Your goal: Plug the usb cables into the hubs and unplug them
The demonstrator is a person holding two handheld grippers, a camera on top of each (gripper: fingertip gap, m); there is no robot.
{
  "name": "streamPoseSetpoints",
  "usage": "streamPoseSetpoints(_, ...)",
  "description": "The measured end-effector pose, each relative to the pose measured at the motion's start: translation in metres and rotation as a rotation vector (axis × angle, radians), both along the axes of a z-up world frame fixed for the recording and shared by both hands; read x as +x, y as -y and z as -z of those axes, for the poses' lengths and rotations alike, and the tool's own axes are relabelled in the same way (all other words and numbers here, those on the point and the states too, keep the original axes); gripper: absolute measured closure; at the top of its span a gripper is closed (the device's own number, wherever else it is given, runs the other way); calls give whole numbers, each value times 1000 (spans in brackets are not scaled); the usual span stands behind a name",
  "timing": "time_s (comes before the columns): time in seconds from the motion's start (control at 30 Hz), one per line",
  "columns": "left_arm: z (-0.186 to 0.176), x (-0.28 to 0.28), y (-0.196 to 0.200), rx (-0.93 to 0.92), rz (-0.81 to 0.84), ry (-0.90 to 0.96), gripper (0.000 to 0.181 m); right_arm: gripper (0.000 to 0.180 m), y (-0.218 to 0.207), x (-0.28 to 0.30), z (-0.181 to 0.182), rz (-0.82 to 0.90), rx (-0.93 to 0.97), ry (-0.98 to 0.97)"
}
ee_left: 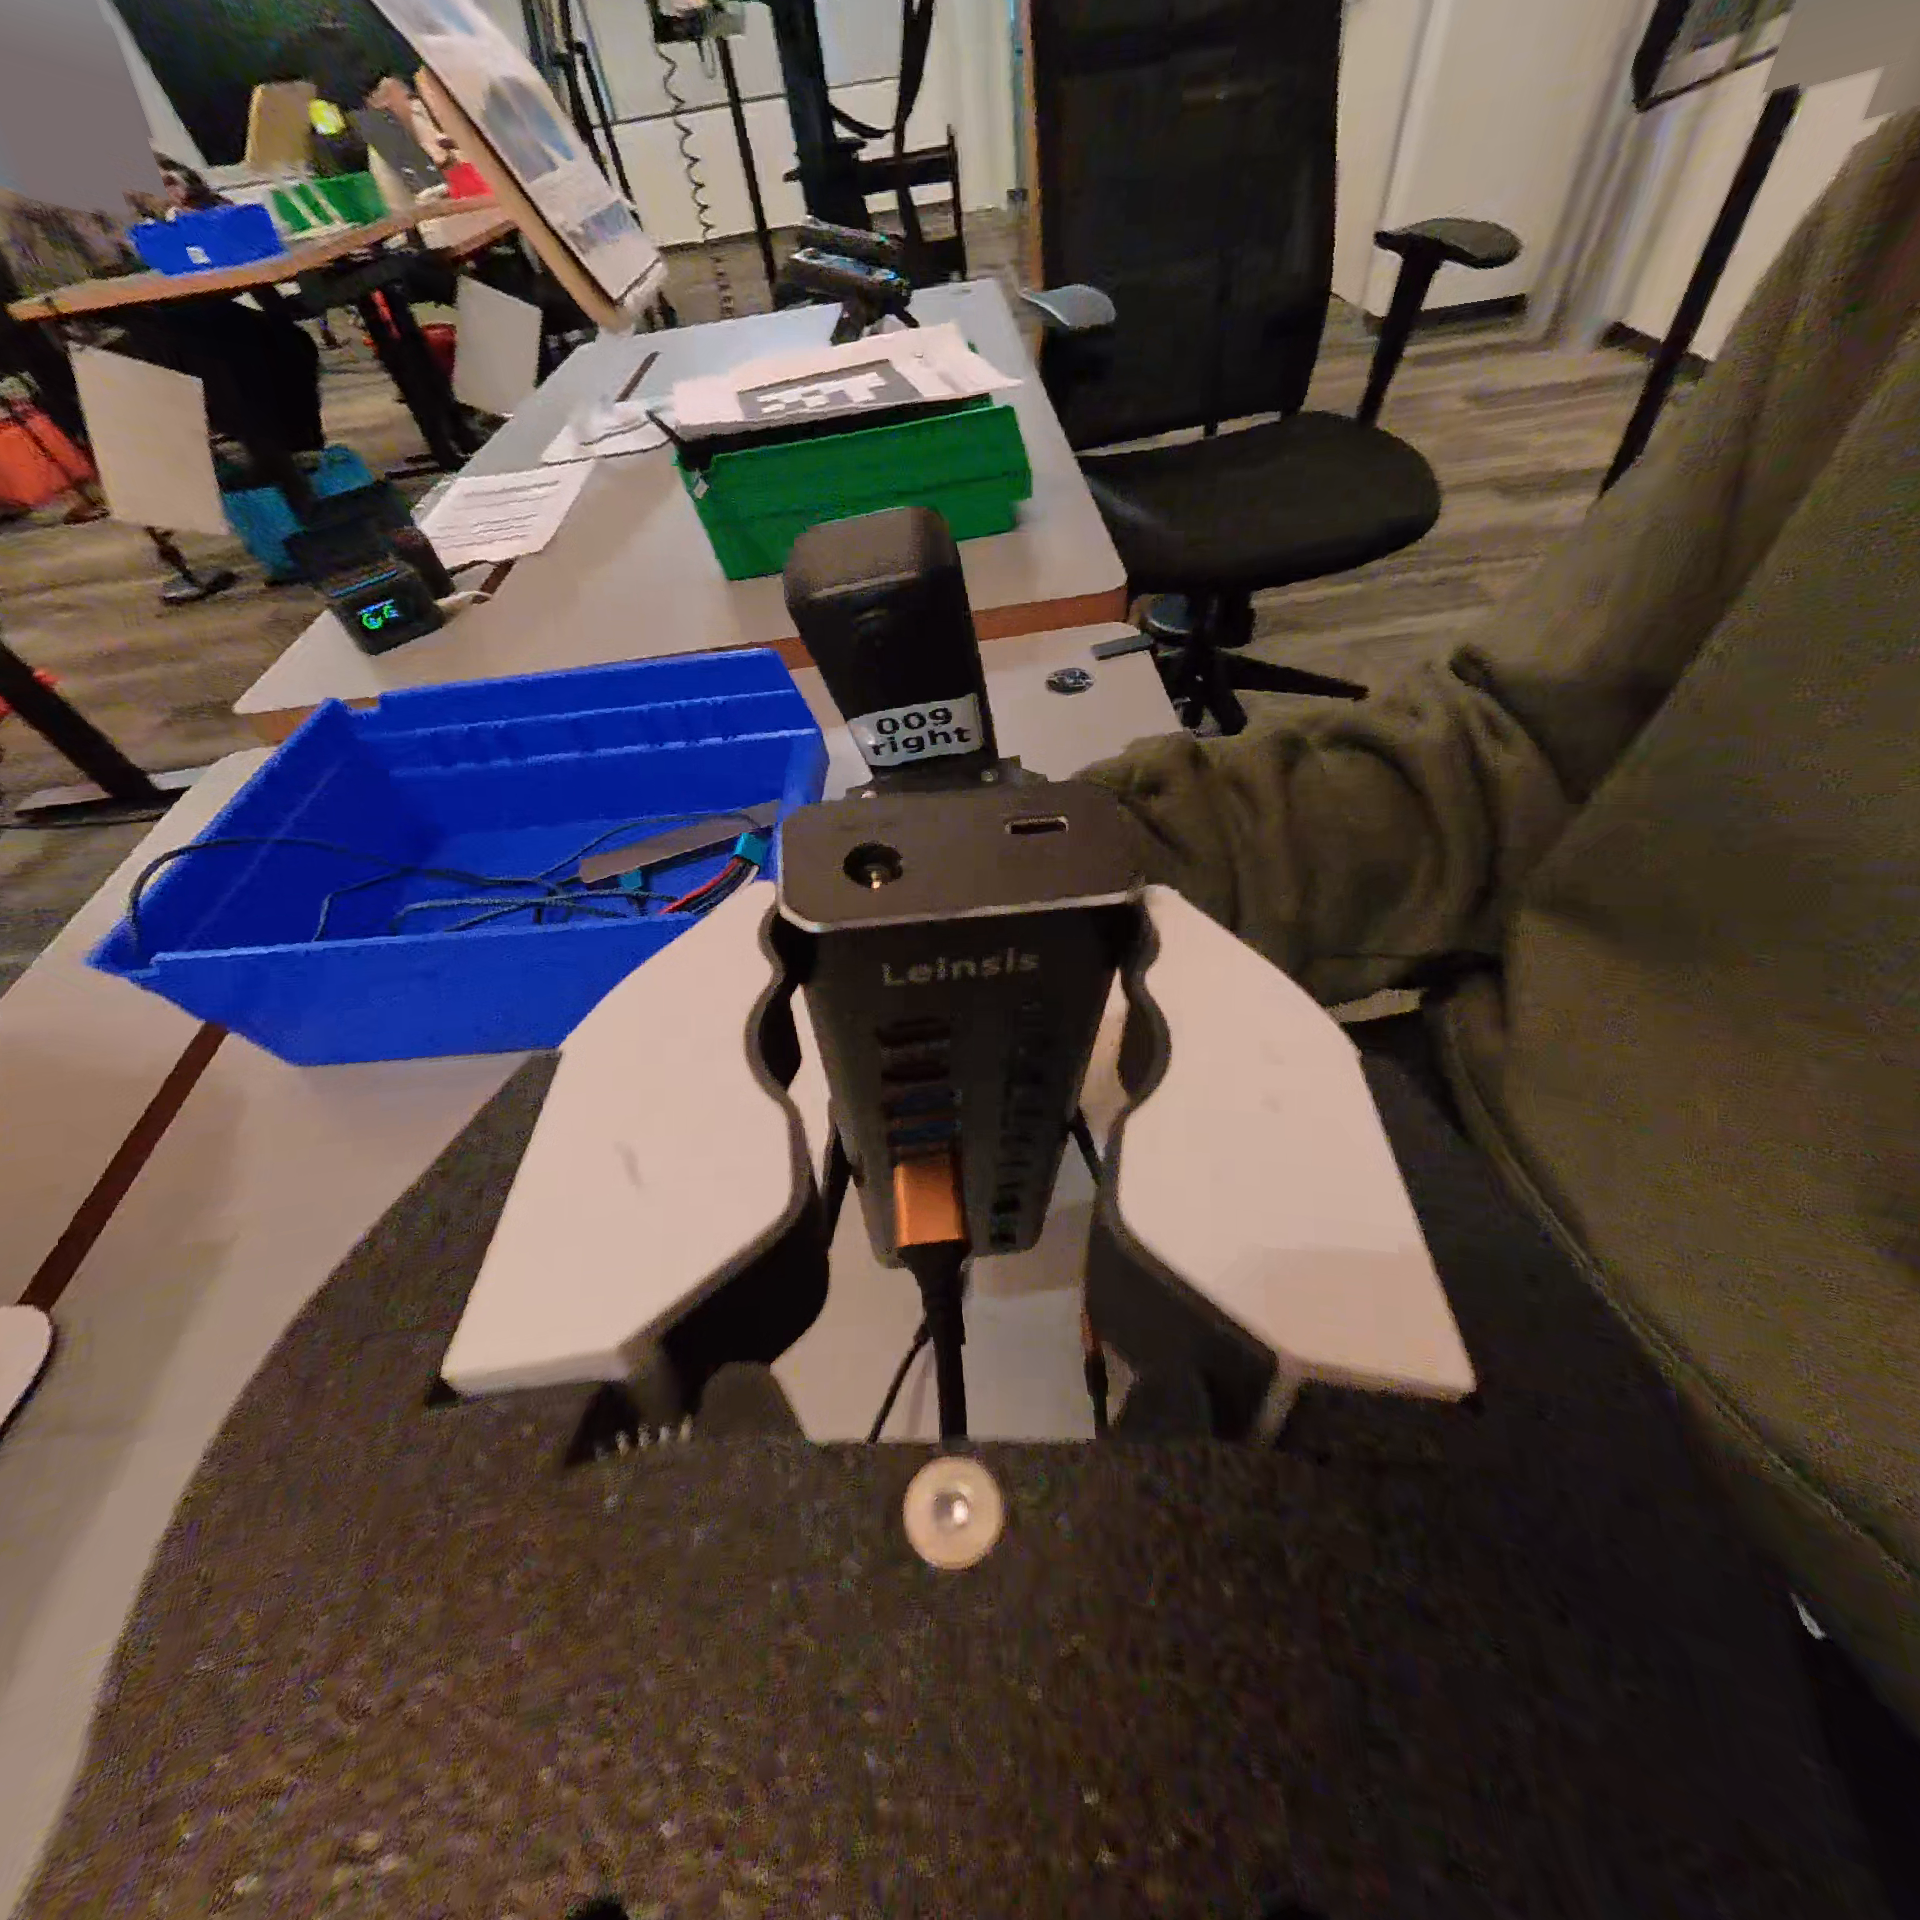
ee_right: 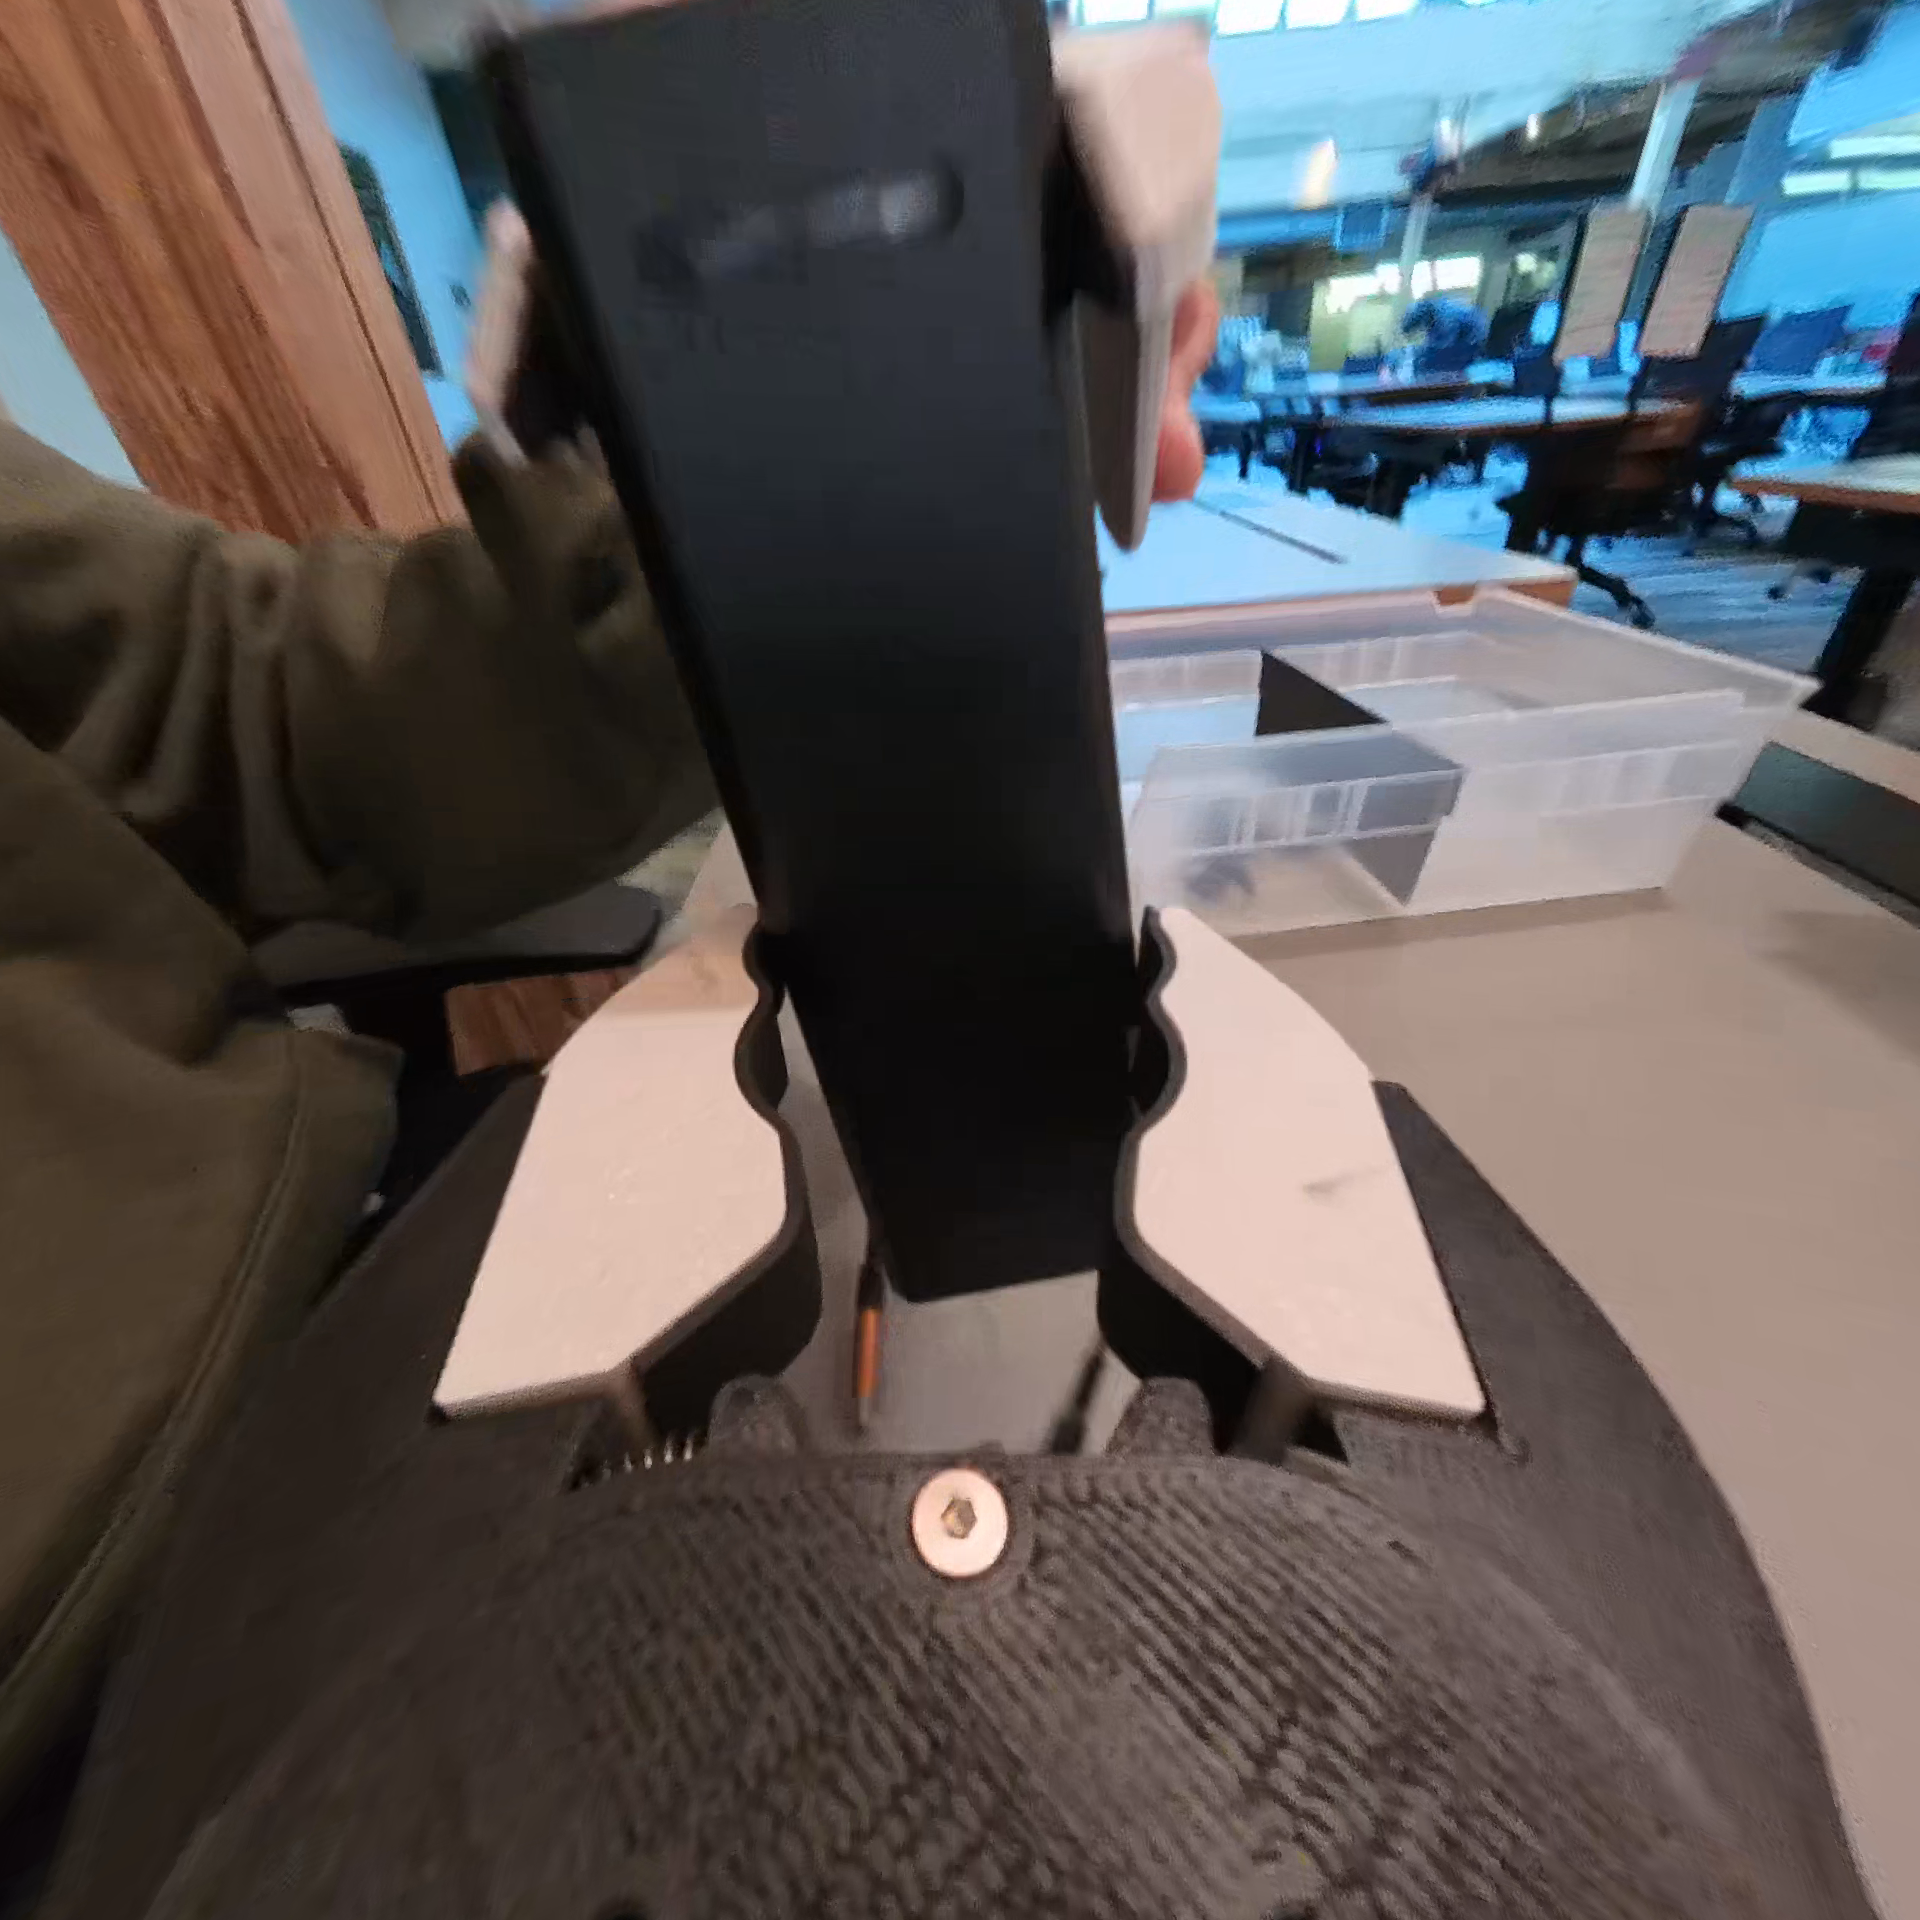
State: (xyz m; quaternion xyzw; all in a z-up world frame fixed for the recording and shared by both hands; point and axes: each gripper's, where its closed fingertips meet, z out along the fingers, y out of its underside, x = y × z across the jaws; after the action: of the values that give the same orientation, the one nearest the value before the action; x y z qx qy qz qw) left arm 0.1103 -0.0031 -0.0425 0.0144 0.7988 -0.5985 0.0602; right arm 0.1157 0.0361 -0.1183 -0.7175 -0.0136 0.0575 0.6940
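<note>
A black USB hub [ee_left: 940,894] stands upright between my left gripper's [ee_left: 961,935] white fingers, port side towards the camera. An orange USB plug [ee_left: 930,1200] with a black cable sits in a low port. The right gripper's black handle [ee_left: 883,623] rises behind the hub's top. In the right wrist view the hub's plain back [ee_right: 883,727] fills the gap of my right gripper [ee_right: 961,966], whose fingers touch its sides. The orange plug [ee_right: 868,1340] peeks out below the hub. The left gripper's fingers [ee_right: 1143,260] clamp the hub's far end.
A blue bin [ee_left: 416,987] with loose cables sits on the table to the left, and a green box [ee_left: 862,488] lies farther back. A black office chair [ee_left: 1247,499] and an olive sleeve [ee_left: 1351,810] are on the right. A clear plastic organiser [ee_right: 1507,748] is on the table. About 8 cm separates my left fingertips from my right.
</note>
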Motion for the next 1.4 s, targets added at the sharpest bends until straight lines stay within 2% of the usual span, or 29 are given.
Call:
streamPoseSetpoints(0.07, 0, 0, -2, 40, 24, -2, 122, 117, -5, 0, 12, 15, -69, 39)
streamPoseSetpoints(0.13, 3, 2, -4, 90, 26, -15, 122, 117, -7, 2, 14, 18, -62, 27)
streamPoseSetpoints(0.27, 5, 18, -1, 141, -81, -17, 122, 107, -5, 15, 18, 80, -55, 1)
streamPoseSetpoints(0.4, 8, 17, 2, 193, -76, -34, 122, 116, -7, 14, 24, 89, -102, 57)
streamPoseSetpoints(0.5, 8, 14, 1, 201, -27, -30, 122, 117, -10, 12, 26, 91, -105, 90)
streamPoseSetpoints(0.6, 10, 10, -8, 207, 32, -54, 122, 118, -9, 4, 24, 17, -58, 24)
streamPoseSetpoints(0.77, 7, 13, -24, 235, -8, -45, 122, 118, -5, 12, 19, 53, -19, 48)
streamPoseSetpoints(0.87, -1, 12, -25, 214, -24, -30, 122, 112, -6, 17, 29, 89, -70, 74)
streamPoseSetpoints(0.97, -5, 13, -24, 205, -38, -41, 122, 123, -11, 16, 26, 102, -56, 106)
streamPoseSetpoints(1.07, -3, 12, -22, 191, -27, -37, 122, 123, -16, 14, 26, 108, -63, 117)
streamPoseSetpoints(1.2, 0, 3, -21, 186, 9, -19, 122, 113, -21, 8, 16, 84, 2, 42)
streamPoseSetpoints(1.23, 1, 2, -21, 187, 15, -16, 122, 118, -22, 5, 18, 69, -6, 53)
streamPoseSetpoints(1.4, 8, -4, -20, 211, 51, -27, 122, 119, -26, -1, 26, 51, -83, 100)
